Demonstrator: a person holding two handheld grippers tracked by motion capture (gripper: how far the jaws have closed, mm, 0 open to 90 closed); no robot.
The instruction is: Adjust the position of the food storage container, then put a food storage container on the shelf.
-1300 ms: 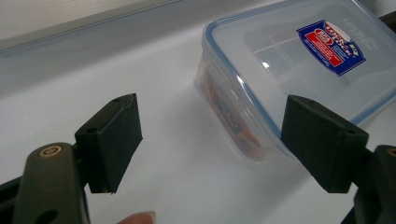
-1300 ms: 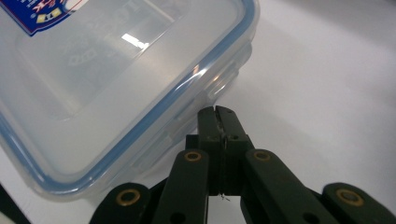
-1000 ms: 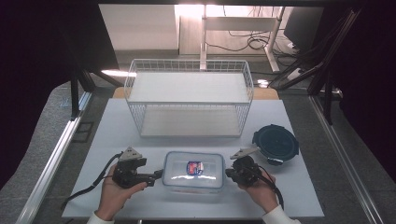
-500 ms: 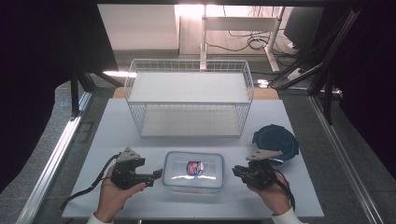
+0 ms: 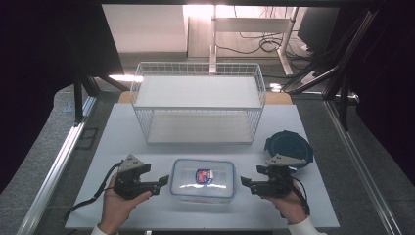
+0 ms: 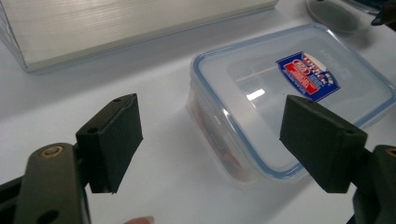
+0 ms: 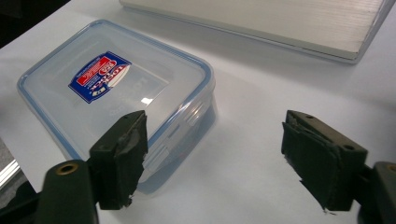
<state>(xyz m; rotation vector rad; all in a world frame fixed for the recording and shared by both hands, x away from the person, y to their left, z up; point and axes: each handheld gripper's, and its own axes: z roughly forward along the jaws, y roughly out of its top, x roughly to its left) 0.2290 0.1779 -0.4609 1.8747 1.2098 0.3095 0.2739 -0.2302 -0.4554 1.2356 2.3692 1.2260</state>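
A clear plastic box (image 5: 203,179) with a blue-rimmed lid and a red-and-blue label lies shut on the white table (image 5: 127,132), near the front. My left gripper (image 5: 163,182) sits just off the box's left end, pointing at it. Its jaws are open and have just been closing a little, with nothing between the pads (image 6: 112,140). The box (image 6: 285,98) lies just beyond them. My right gripper (image 5: 245,184) is a short way off the box's right end. Its jaws have just been opening and stand wide around bare table. The box (image 7: 116,88) lies ahead, to the left of its pads (image 7: 121,154).
A white wire basket (image 5: 198,103) with a flat shelf stands behind the box at the table's middle. A dark blue round bowl (image 5: 288,147) sits at the right, just behind my right hand. Metal rails run along both sides of the table.
My right gripper has drawn back to the right from the box's right end, and its jaws have gone from shut to wide open. The left gripper has stayed put.
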